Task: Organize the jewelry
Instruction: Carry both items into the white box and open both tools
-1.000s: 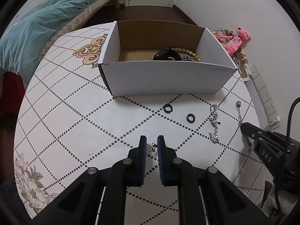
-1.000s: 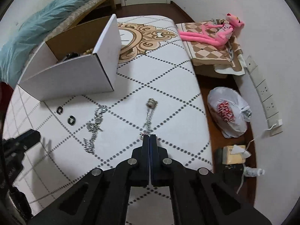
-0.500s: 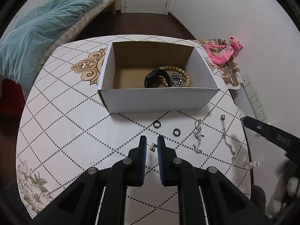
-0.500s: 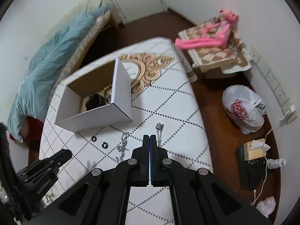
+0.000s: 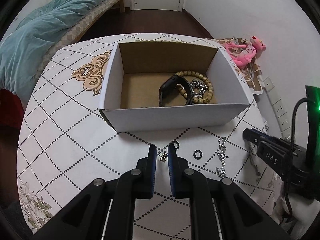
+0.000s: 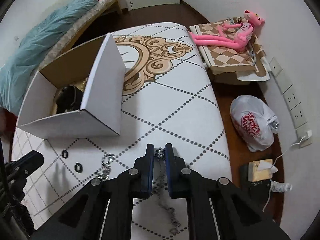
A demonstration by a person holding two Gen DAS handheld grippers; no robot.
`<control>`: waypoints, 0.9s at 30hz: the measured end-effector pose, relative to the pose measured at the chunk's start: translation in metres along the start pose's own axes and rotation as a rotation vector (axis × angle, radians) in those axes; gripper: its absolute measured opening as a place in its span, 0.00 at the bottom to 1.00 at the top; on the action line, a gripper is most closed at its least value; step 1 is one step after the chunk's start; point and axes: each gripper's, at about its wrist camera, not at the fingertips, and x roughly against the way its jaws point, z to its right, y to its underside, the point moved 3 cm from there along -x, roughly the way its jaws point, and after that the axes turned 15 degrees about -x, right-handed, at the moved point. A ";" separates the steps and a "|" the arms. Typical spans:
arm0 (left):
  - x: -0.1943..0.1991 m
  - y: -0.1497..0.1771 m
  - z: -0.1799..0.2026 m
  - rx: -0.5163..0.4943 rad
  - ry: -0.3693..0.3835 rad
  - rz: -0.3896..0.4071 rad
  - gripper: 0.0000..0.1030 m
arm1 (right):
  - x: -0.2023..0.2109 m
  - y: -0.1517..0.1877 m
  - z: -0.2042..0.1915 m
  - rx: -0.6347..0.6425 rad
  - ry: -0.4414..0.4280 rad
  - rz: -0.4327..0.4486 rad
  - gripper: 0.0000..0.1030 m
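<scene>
An open white cardboard box (image 5: 176, 118) stands on the patterned table and holds a black watch (image 5: 170, 90), a wooden bead bracelet (image 5: 200, 98) and a silver chain. My left gripper (image 5: 160, 156) is open with a small gold earring (image 5: 163, 157) lying between its fingers. Two black rings (image 5: 198, 153) and a silver bracelet (image 5: 222, 156) lie on the table to its right. My right gripper (image 6: 160, 154) is open, its fingers either side of the clasp end of a silver chain (image 6: 160, 152) that runs back under it. The box (image 6: 80, 120) is at its left.
The table's right edge (image 6: 224, 140) drops to a wooden floor with a white plastic bag (image 6: 252, 124) and a pink plush toy (image 6: 230, 34). A bed with a teal quilt (image 5: 40, 40) lies to the far left.
Both grippers rose and came back down closer to the box. My right gripper went from shut to open and now straddles the chain's clasp end. The left stays around the earring.
</scene>
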 end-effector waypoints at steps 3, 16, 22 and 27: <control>0.012 -0.001 -0.002 0.003 0.012 0.018 0.08 | 0.025 0.000 -0.002 -0.026 -0.066 0.031 0.11; 0.086 -0.063 -0.034 0.011 0.060 0.154 0.08 | 0.165 -0.064 -0.066 -0.006 -0.367 0.187 0.11; 0.080 -0.097 -0.057 0.003 0.047 0.154 0.08 | 0.163 -0.093 -0.107 0.080 -0.348 0.184 0.11; 0.048 -0.118 -0.073 0.006 0.075 0.091 0.08 | 0.135 -0.102 -0.123 0.097 -0.320 0.124 0.11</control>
